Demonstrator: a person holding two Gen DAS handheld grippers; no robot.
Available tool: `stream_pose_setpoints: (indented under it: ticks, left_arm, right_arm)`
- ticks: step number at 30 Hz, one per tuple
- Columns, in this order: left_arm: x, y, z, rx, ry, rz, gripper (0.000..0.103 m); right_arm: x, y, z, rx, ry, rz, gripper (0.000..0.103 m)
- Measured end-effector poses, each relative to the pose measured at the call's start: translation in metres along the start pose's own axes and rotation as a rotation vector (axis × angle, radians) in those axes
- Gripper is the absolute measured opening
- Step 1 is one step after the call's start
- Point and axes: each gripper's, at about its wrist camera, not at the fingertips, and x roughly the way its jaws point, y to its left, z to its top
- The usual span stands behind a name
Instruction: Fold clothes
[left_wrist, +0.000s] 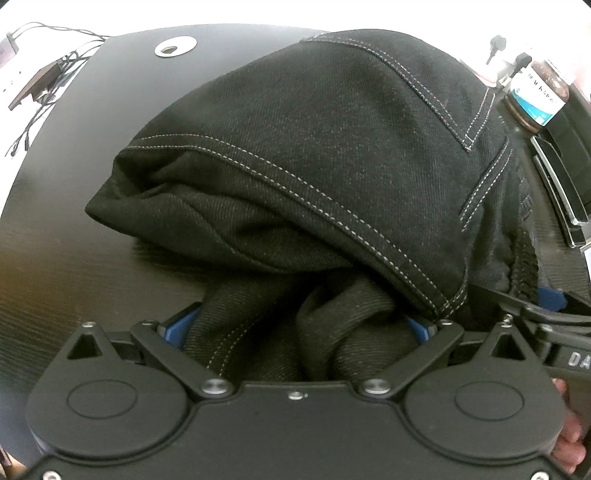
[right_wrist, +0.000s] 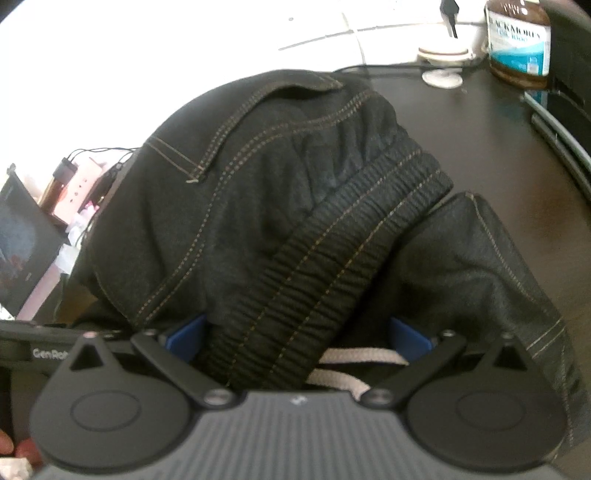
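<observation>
Gripping black trousers, both tongs

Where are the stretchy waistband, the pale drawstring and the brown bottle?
elastic waistband (right_wrist: 332, 258), right wrist view, middle of the ribbed band
drawstring (right_wrist: 354, 357), right wrist view, upper cord loop
supplement bottle (right_wrist: 517, 48), right wrist view, label

Both wrist views look closely at the same jeans from opposite ends.

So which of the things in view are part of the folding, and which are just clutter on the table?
Part of the job:
- black denim trousers with pale stitching
- left gripper
- right gripper

Just lying about:
- brown supplement bottle with a white and blue label
- tangle of thin black cables
- small white round dish
</observation>
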Motion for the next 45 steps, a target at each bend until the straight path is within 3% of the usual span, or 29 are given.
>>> stream_pose_setpoints:
  ticks: [2,6,11,18,25,35,45]
  left_arm:
    - [-0.002,0.0,0.001,0.003,-0.003,0.002,0.103]
    - [-0.004,0.0,0.001,0.003,-0.007,0.002,0.103]
    - [-0.01,0.002,0.001,-0.001,-0.022,-0.002,0.103]
    - [-0.023,0.011,-0.005,0.006,-0.041,-0.003,0.103]
    - [-0.026,0.016,-0.002,0.009,-0.046,-0.005,0.103]
    - [-0.028,0.018,-0.005,0.008,-0.044,-0.004,0.103]
    - [-0.028,0.015,-0.005,0.014,-0.047,0.001,0.103]
  right_arm:
    - [-0.006,0.003,0.001,-0.027,-0.021,-0.001,0.099]
    - [-0.019,0.006,0.006,-0.061,-0.066,0.053,0.084]
    - [-0.024,-0.005,0.014,0.004,-0.093,0.094,0.068]
    - [-0.031,-0.017,0.027,0.082,-0.137,0.155,0.063]
    - [-0.033,-0.039,0.037,0.27,-0.129,0.29,0.049]
    - [-0.031,-0.058,0.031,0.42,-0.115,0.413,0.049]
    - [-0.016,-0.067,0.027,0.507,-0.047,0.541,0.049]
